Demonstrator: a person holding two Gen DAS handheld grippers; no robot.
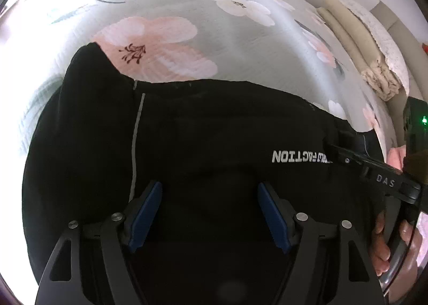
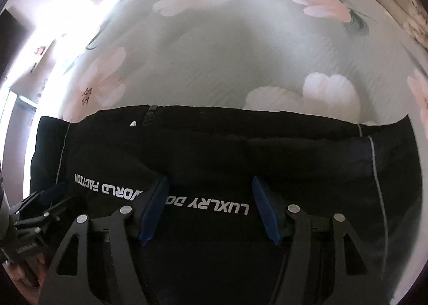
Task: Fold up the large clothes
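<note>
Both tongs, left tongs [image 1: 210, 214] and right tongs [image 2: 210, 210], are hovering open over the soft, floppy black garment [image 1: 214, 131], probably best pinched at its edge lower in frame.

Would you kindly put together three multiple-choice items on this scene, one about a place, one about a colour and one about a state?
1. Where does the black garment lie?
A. On the floral bedspread
B. On a wooden floor
C. Over a chair back

2. What colour is the lettering printed on the garment?
A. Red
B. White
C. Yellow

3. How do the jaws of the left gripper and the right gripper stand?
A. Both open, holding nothing
B. Both shut on cloth
C. One shut, one open

Answers:
1 A, since flowered bedding shows all along the garment's far edge in both wrist views.
2 B, since the printed words stand out white against the black cloth.
3 A, since each pair of blue pads stands wide apart above the garment with only flat cloth visible in the gap.
</note>
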